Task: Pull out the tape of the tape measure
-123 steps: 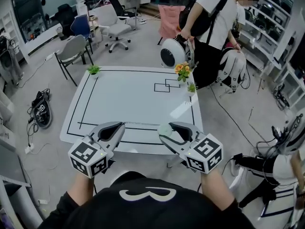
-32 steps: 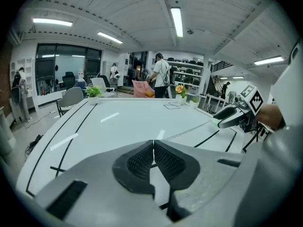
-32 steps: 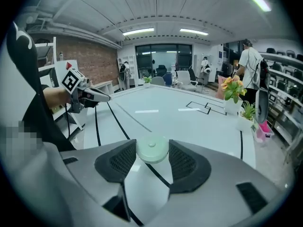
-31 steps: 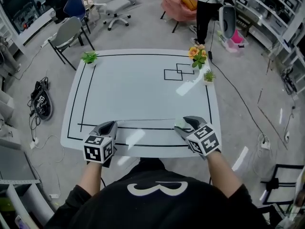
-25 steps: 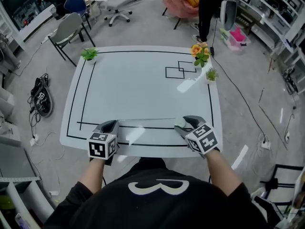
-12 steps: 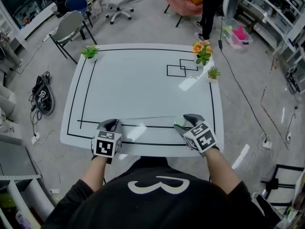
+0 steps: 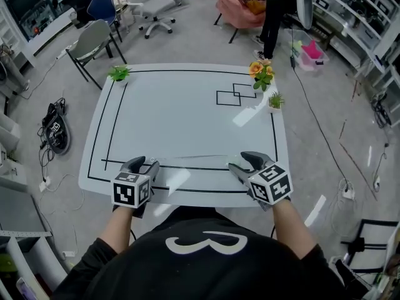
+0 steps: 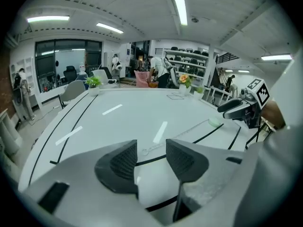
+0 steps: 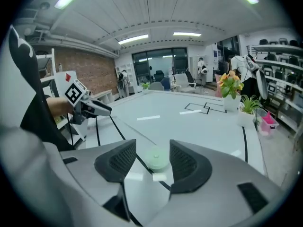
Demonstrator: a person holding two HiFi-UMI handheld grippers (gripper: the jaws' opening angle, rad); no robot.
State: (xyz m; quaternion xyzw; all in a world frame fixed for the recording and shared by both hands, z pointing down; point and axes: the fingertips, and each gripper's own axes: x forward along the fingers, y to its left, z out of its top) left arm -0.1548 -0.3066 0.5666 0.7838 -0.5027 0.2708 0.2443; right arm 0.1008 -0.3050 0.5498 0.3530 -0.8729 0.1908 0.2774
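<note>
A pale green round tape measure case (image 9: 155,160) lies on the white table (image 7: 181,117) near its front right. Its thin tape (image 7: 194,157) is drawn out leftward along the front black line. The tape's end (image 8: 142,150) rests on the table just past my left gripper (image 7: 145,162) (image 8: 151,145). That gripper's jaws have just been opening and nothing is between them. My right gripper (image 7: 240,161) (image 9: 153,145) stands open around the case, with a gap showing at its left pad. The head view hides the case under that gripper.
Orange flowers (image 7: 259,70) and a small potted plant (image 7: 275,100) stand at the far right corner, and another plant (image 7: 119,74) at the far left corner. A person (image 7: 275,5) stands beyond the table. Office chairs (image 7: 94,42) are at the far left.
My left gripper's jaws have opened and let go of the tape's end, which now lies on the table. My right gripper has risen slightly over the case.
</note>
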